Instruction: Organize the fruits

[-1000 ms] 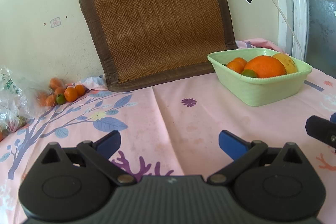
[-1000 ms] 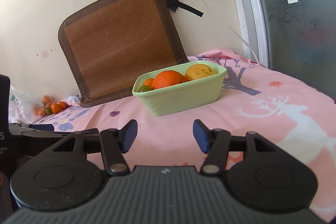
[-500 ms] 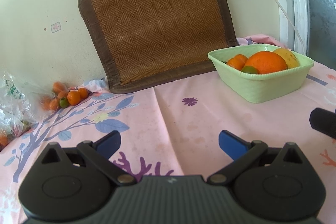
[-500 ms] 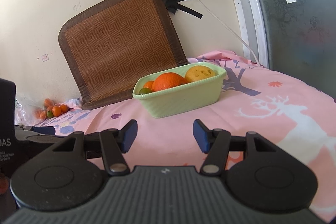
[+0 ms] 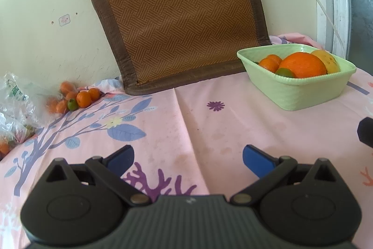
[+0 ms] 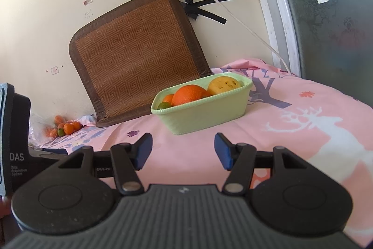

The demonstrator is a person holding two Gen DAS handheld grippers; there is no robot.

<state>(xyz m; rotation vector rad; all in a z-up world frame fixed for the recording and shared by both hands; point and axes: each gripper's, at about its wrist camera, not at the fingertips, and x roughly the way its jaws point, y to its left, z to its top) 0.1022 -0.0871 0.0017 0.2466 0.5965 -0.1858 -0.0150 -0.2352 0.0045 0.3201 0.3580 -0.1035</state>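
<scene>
A: Left wrist view first. Where does the fruit sit against the left tool (image 5: 187,155)?

B: That tool hangs low over the pink floral tabletop (image 5: 233,123) with its blue pads spread wide and nothing between them. The green basin (image 5: 300,92) is ahead and to the right, well apart from the tips. In it lie a large orange (image 5: 303,64), a yellow fruit (image 5: 327,61) behind it, small tangerines (image 5: 269,62) and one green fruit (image 5: 284,72).

A: And the loose pile?

B: Far left against the wall: a cluster of small oranges (image 5: 74,97) with a green one among them, just beside a crumpled plastic bag (image 5: 16,109). There may be more fruit inside the bag, though it is too blurred to be sure.

A: Right wrist view?

B: The right tool (image 6: 183,149) is also parted and holds nothing. The basin (image 6: 205,111) stands directly ahead of the gap, near but not touching. Its long axis runs left to right, the right end turned slightly away, towards the woven mat (image 6: 137,60) that leans on the wall. The loose oranges (image 6: 66,127) lie far to the left
</scene>
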